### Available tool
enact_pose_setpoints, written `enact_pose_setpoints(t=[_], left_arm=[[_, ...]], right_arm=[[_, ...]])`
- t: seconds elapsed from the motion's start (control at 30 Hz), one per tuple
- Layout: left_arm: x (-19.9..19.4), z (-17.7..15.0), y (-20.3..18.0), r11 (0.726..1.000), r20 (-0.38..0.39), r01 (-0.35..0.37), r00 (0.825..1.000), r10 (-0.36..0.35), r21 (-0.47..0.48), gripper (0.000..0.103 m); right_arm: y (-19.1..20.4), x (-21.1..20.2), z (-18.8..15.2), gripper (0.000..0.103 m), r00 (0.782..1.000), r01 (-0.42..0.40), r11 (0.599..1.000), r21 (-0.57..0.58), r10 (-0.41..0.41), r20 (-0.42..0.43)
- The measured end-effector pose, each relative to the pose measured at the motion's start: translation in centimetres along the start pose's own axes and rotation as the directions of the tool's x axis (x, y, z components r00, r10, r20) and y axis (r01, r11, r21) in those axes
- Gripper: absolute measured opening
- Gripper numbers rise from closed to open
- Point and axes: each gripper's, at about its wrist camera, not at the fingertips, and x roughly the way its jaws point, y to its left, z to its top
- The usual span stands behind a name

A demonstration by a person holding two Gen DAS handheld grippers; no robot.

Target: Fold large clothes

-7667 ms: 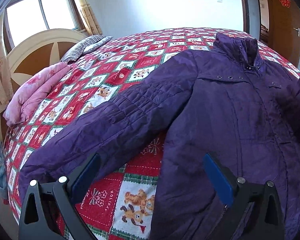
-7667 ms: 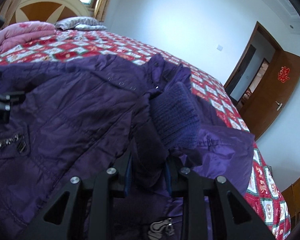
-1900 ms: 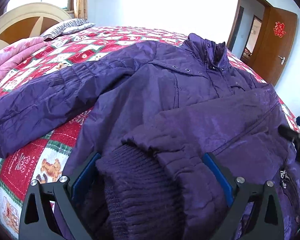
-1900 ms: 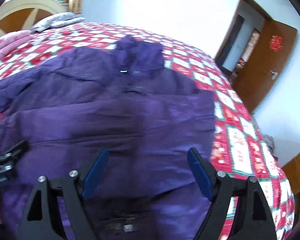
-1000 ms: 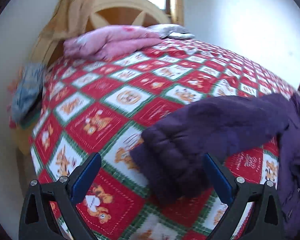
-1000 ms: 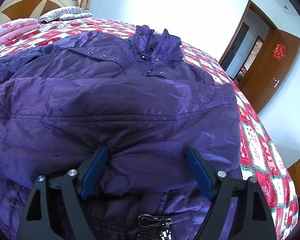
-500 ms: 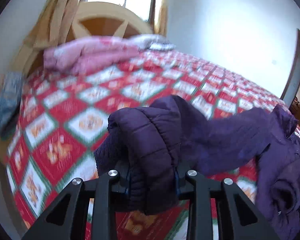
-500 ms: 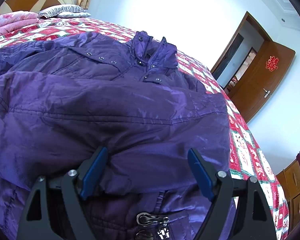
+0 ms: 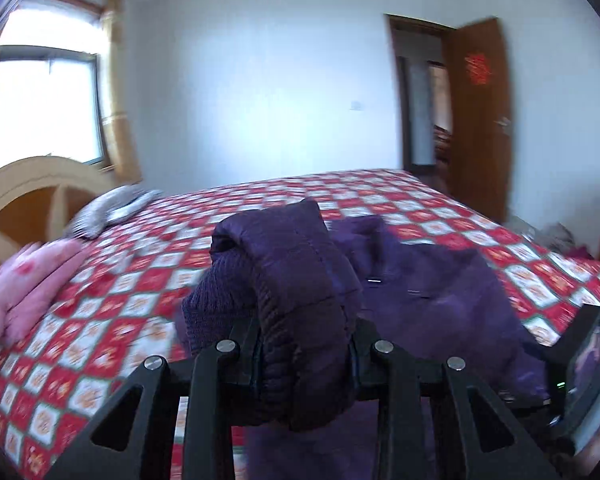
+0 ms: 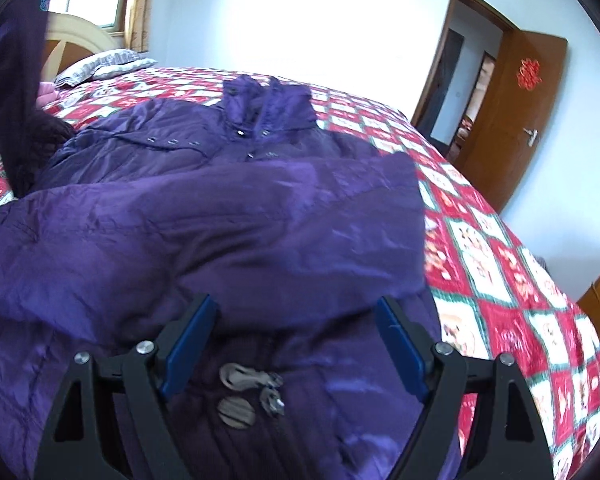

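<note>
Left tool (image 9: 304, 356) clamps the purple jacket's sleeve cuff (image 9: 284, 280); right tool (image 10: 296, 344) gapes wide above the jacket (image 10: 220, 216), gripping nothing.

Bedroom. Bed (image 9: 440, 216) covered by red, white, green checked quilt (image 9: 148, 288) with small cartoon panels. Folded pink blanket (image 9: 32, 280) at quilt's left edge, near pale wooden headboard (image 9: 32, 188). Grey striped pillow (image 9: 108, 208) just beside headboard. Bright window (image 9: 40, 108) above headboard, yellow curtain (image 9: 118, 120) on its right. White wall (image 9: 260, 88) behind bed. Brown wooden door (image 10: 516, 120) open at right, red ornament (image 10: 529, 74) on it.
</note>
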Motion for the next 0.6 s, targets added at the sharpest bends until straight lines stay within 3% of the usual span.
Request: enact_pose_setpoints(t=[0.07, 0.13, 0.27, 0.3, 0.4, 0.53, 0.6], left_arm=[[1.5, -0.1, -3.5, 0.998, -0.017, 0.063, 0.998, -0.062, 0.032, 0.032], [3.5, -0.8, -6.2, 0.995, -0.056, 0.068, 0.996, -0.064, 0.072, 0.037], [5.6, -1.9, -8.9, 0.993, -0.074, 0.061, 0.996, -0.054, 0.098, 0.066], [5.5, -1.9, -8.8, 0.994, -0.056, 0.073, 0.996, -0.069, 0.082, 0.076], [4.2, -1.3, -7.3, 0.996, 0.013, 0.082, 0.997, -0.082, 0.025, 0.093], [3.3, -1.2, -4.6, 0.997, 0.026, 0.065, 0.998, -0.064, -0.044, 0.094], [3.8, -2.5, -2.1, 0.998, -0.002, -0.011, 1.0, 0.011, -0.063, 0.095]], right_arm=[[-0.8, 0.2, -0.6, 0.085, 1.0, -0.009, 0.999, 0.037, 0.01, -0.013], [-1.6, 0.5, -1.1, 0.085, 0.999, -0.026, 0.997, 0.076, 0.028, -0.033], [-2.4, 0.9, -1.9, 0.086, 0.997, -0.05, 0.99, 0.128, 0.057, -0.057], [-2.4, 1.0, -1.9, 0.086, 0.996, -0.049, 0.991, 0.128, 0.058, -0.063], [-2.2, 1.3, -1.8, 0.088, 0.995, -0.054, 0.991, 0.121, 0.063, -0.074], [-2.6, 0.9, -1.9, 0.09, 0.993, -0.097, 0.986, 0.138, 0.105, -0.05], [-3.3, 0.0, -1.8, 0.09, 0.988, -0.15, 0.974, 0.171, 0.155, -0.017]])
